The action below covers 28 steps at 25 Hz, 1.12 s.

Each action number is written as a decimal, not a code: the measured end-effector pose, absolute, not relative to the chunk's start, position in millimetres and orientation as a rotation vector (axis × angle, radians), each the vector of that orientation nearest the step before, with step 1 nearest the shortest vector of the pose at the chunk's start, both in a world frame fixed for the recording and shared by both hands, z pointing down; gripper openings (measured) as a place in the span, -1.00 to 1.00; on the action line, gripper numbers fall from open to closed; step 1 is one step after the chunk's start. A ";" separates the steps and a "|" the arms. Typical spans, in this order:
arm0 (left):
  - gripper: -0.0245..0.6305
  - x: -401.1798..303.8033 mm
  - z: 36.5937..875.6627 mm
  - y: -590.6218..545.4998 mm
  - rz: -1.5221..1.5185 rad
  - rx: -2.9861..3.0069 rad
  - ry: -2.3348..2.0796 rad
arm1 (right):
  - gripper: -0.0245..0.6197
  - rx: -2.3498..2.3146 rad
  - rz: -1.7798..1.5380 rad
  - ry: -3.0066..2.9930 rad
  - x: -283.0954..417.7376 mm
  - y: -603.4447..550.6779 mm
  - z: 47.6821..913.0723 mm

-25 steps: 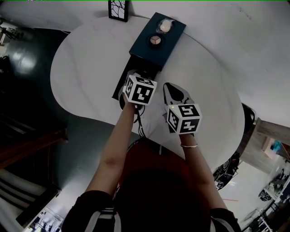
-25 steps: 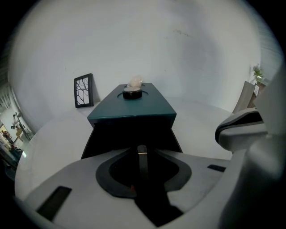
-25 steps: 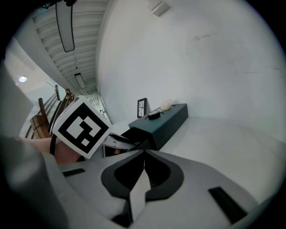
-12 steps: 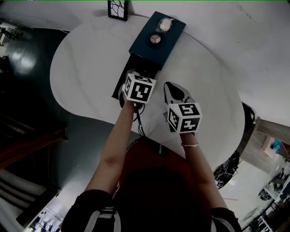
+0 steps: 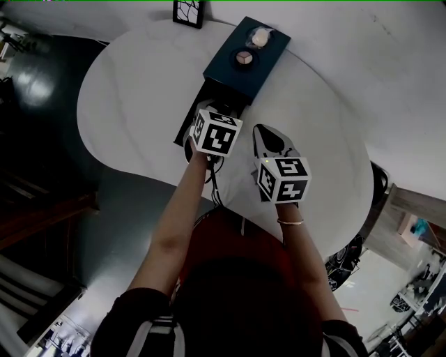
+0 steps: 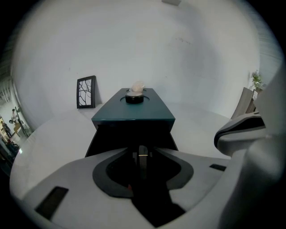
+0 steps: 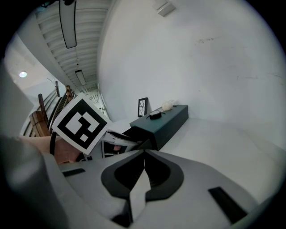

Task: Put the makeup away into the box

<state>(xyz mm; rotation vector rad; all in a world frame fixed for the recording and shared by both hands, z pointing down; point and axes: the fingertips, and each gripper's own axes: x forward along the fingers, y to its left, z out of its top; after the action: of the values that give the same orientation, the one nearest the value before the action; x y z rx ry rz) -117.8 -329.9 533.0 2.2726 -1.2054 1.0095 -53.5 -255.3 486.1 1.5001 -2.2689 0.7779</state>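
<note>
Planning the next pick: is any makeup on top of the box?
Yes, a round compact and a pale sponge sit on the box's top.

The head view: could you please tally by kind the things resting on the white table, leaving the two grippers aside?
Box: 1
Makeup pieces on the box's top: 2, a round compact and a pale rounded piece
Picture frame: 1
Total: 4
</note>
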 end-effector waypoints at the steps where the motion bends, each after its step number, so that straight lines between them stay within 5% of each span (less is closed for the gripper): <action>1: -0.51 -118.2 530.0 -329.0 1.001 2.280 -1.208 | -0.88 1.501 0.773 -2.267 -53.6 -254.7 485.3; 28: -0.66 -143.6 438.5 -264.5 0.751 2.400 -1.377 | -0.88 1.546 0.622 -2.355 -61.1 -207.8 430.8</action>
<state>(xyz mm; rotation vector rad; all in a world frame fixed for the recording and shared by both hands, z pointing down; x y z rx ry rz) -143.6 -264.5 438.5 2.4003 -1.3765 0.7514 -61.1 -207.8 430.8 1.5460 -2.3549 0.6215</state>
